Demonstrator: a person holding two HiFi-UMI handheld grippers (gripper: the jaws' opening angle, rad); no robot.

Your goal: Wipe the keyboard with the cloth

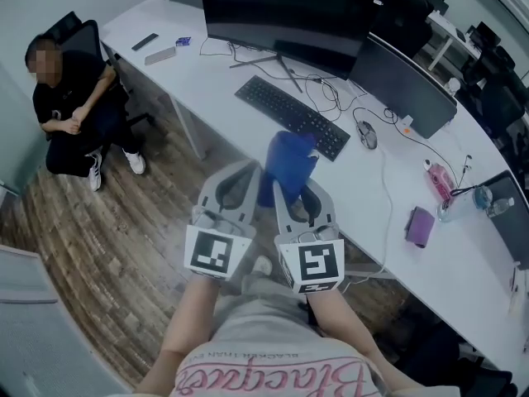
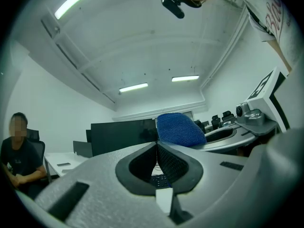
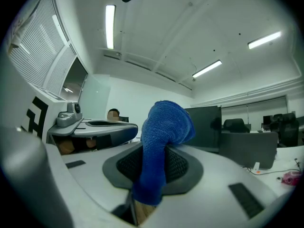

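Note:
A black keyboard (image 1: 291,116) lies on the white desk (image 1: 388,197) in front of a big monitor (image 1: 281,15). My right gripper (image 1: 289,187) is shut on a blue cloth (image 1: 288,164), which sticks up past the jaws and flops over at the top; in the right gripper view the cloth (image 3: 161,137) fills the gap between the pads. My left gripper (image 1: 246,176) is right beside it on the left, shut with nothing in it, pads meeting in the left gripper view (image 2: 156,148). Both hang above the floor, short of the desk edge and the keyboard.
A person (image 1: 70,98) sits on a chair at the far left, beside the desk's end. A mouse (image 1: 367,135), loose cables, a second monitor (image 1: 401,85), a purple item (image 1: 420,226) and a pink pack (image 1: 439,180) are on the desk. Wooden floor (image 1: 124,246) lies below.

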